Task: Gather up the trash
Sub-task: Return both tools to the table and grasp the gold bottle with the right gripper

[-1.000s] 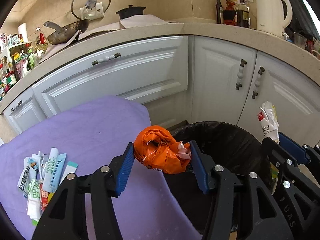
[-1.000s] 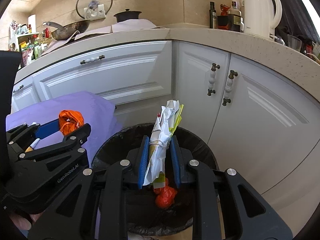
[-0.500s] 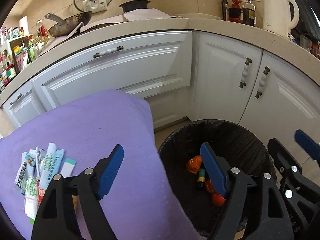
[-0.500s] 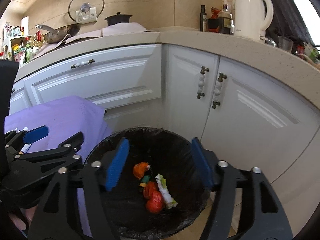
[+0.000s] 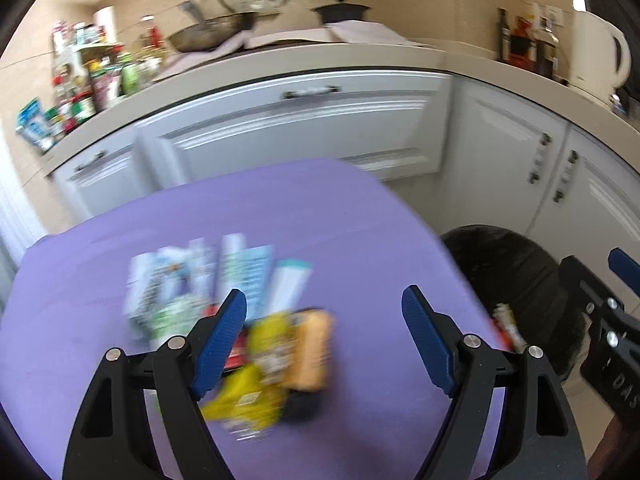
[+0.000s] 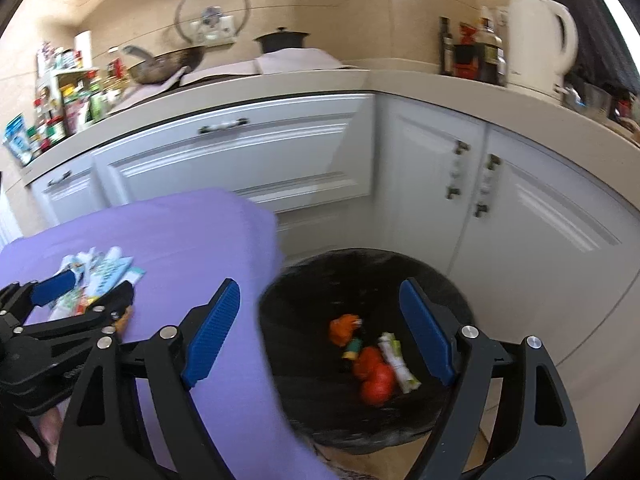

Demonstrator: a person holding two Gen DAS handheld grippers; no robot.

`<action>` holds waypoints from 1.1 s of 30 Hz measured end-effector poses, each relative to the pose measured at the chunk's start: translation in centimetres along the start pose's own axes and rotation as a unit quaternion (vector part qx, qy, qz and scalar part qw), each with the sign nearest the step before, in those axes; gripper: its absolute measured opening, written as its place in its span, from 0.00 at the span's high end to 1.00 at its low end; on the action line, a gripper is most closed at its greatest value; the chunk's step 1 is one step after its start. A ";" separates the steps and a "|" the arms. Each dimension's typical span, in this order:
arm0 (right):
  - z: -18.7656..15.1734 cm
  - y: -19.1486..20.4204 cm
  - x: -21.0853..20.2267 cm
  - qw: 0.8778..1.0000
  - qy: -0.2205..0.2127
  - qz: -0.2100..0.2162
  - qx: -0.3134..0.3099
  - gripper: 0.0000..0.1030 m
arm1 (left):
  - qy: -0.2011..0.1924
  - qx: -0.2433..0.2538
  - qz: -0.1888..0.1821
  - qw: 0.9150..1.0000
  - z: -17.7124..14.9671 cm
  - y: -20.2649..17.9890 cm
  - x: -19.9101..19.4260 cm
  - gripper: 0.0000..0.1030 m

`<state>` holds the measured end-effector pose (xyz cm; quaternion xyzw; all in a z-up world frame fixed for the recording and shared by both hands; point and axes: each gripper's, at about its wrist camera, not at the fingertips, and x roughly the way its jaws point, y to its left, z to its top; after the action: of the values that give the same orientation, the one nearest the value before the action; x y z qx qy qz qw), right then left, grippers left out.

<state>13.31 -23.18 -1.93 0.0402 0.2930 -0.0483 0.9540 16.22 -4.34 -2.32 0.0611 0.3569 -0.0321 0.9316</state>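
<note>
My left gripper is open and empty above the purple-covered table. Under and ahead of it lies a blurred pile of trash: yellow and orange packets and white and teal wrappers. My right gripper is open and empty over the edge of the black-lined bin. Inside the bin lie the orange bag, red pieces and the white wrapper roll. The left gripper shows in the right wrist view over the wrappers.
White kitchen cabinets curve behind the table and bin. The counter holds a wok, a pot, bottles and a white kettle. The bin stands right of the table.
Both grippers opened and dropped the orange bag and the white wrapper roll into the bin. The left gripper then swung left over the trash pile; the right gripper shifted left.
</note>
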 end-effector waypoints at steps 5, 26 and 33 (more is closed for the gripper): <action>-0.4 4.6 0.3 0.999 0.016 0.039 -0.028 0.31 | -0.002 -0.029 0.047 0.998 -1.6 5.6 -1.4 0.24; -2.1 15.7 4.3 0.987 0.109 0.083 -0.087 0.49 | 0.025 -0.093 0.116 0.989 -5.8 16.8 -1.7 0.24; -2.6 16.3 5.0 0.982 0.137 0.098 -0.090 0.67 | 0.028 -0.091 0.102 0.990 -5.9 16.4 -1.4 0.24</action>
<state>17.91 -7.10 -6.12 -0.0105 0.4183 0.0782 0.9049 12.97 12.72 -4.26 0.0126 0.3765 0.0974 0.9212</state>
